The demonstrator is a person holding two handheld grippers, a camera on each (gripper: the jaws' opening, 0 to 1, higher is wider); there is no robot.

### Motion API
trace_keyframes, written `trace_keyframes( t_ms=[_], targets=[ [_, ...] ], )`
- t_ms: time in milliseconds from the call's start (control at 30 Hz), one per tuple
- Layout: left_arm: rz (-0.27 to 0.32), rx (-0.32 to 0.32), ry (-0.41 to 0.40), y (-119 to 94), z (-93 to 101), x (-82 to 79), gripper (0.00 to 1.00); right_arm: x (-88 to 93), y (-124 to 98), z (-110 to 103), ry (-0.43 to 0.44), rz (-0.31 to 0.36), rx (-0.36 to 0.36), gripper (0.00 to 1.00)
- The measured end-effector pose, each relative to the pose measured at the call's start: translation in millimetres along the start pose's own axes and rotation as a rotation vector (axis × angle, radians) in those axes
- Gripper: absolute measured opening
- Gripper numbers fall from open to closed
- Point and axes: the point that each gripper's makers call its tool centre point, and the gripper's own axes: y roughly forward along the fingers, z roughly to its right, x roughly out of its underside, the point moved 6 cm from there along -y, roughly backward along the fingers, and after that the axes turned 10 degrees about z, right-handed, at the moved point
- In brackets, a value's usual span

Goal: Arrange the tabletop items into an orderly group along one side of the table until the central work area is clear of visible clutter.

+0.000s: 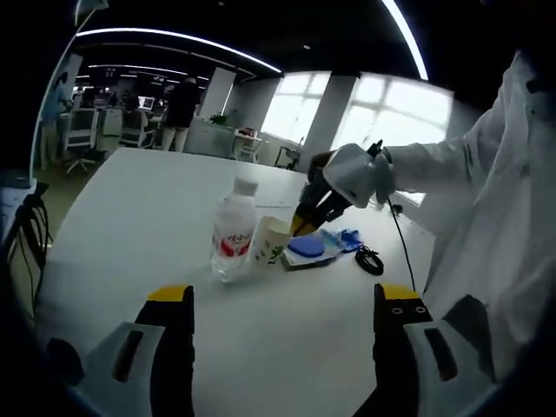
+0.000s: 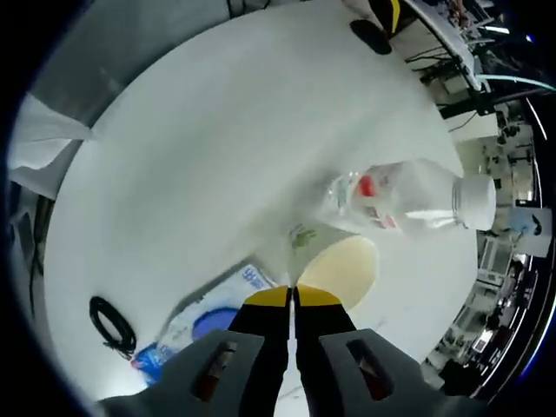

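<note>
Right fingers [image 2: 293, 298] clenched on paper cup [image 2: 334, 261] rim (beside bottle [image 2: 408, 195]) — left fingers [image 1: 284, 306] released

Clear plastic bottle [image 1: 232, 240], matt table [image 1: 130, 226]

White bench [image 1: 130, 226] w/ a tight cluster: clear water bottle [image 1: 233, 236] upright, red label, white cap; paper cup [image 1: 268, 244] touching it; blue-and-white packet [image 1: 310, 250] beside cup; black coiled cable [image 1: 369, 261] near packet.
</note>
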Motion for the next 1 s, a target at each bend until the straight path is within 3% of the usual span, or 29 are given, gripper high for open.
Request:
trace_keyframes(
  t_ms=[533, 733, 1000],
  targets=[
    [0.009, -0.007, -0.012, 0.3, -1.8, 2.0, 0.87, -1.4, 9.4, 1.0, -0.052, -0.021, -0.035, 0.00],
    [0.011, -0.005, -0.013, 1.2, -1.7, 1.9, 0.87, -5.9, 9.8, -0.1, -0.010, 0.013, -0.037, 0.00],
    [0.014, -0.006, -0.015, 0.1, -0.9, 2.5, 0.87, -7.6, 9.6, 0.1, 0.026, 0.029, -0.019, 0.11]
  ],
)
